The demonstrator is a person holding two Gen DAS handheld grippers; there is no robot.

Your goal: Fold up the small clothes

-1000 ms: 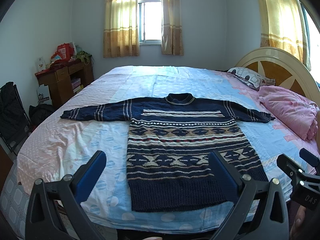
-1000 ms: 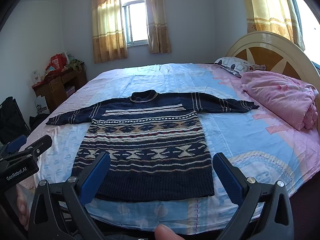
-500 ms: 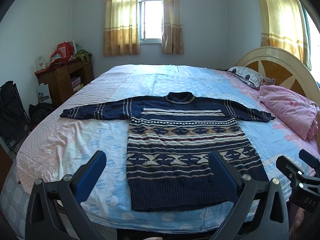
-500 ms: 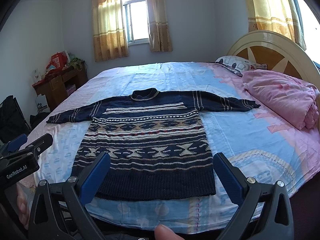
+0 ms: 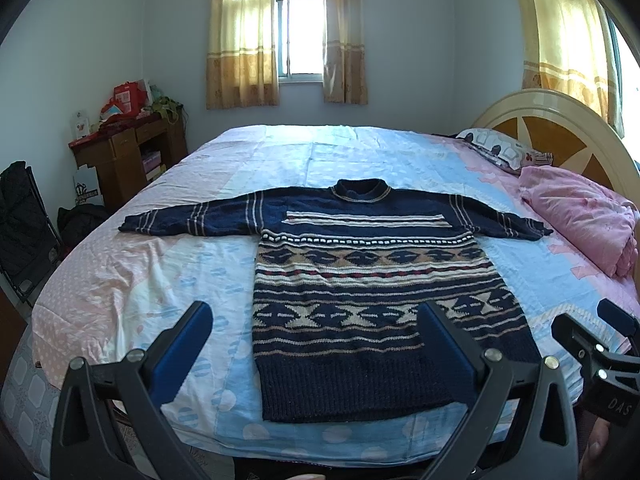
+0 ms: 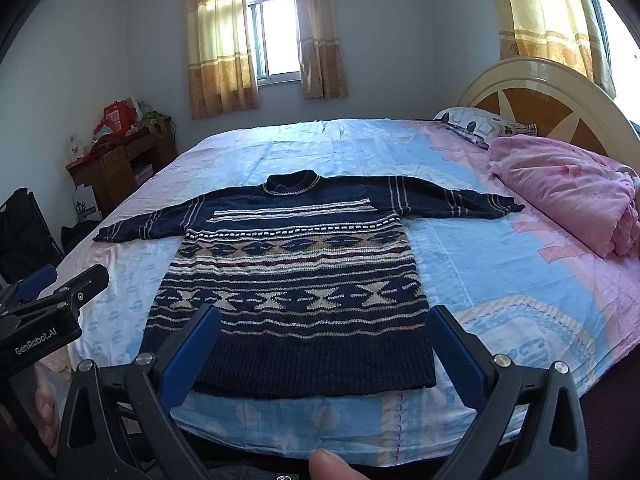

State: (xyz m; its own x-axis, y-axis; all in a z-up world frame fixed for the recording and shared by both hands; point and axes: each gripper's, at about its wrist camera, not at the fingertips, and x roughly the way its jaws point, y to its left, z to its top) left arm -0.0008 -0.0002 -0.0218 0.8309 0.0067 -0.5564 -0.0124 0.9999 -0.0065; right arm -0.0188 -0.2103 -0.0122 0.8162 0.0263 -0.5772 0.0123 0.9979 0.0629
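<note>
On the bed (image 5: pixel 200 264): sweater (image 5: pixel 360 292), flat, sleeves spread, ready for folding. Left gripper (image 5: pixel 316 338) and right gripper (image 6: pixel 326 332) near its hem, both wide apart, holding nothing.

A pink quilt (image 5: pixel 580 216) lies bundled beside the headboard (image 5: pixel 556 128). A patterned pillow (image 5: pixel 496 150) rests behind it. A cluttered wooden desk (image 5: pixel 124 152) stands against the left wall.

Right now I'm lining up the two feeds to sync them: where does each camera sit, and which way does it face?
Left wrist: on the left hand-held gripper, open, facing across the bed at the flat sweater; the right hand-held gripper pokes in at right.
Right wrist: on the right hand-held gripper, open, same heading, set further right; left hand-held gripper and a fingertip show.
Both share sweater, bed, window, headboard.
</note>
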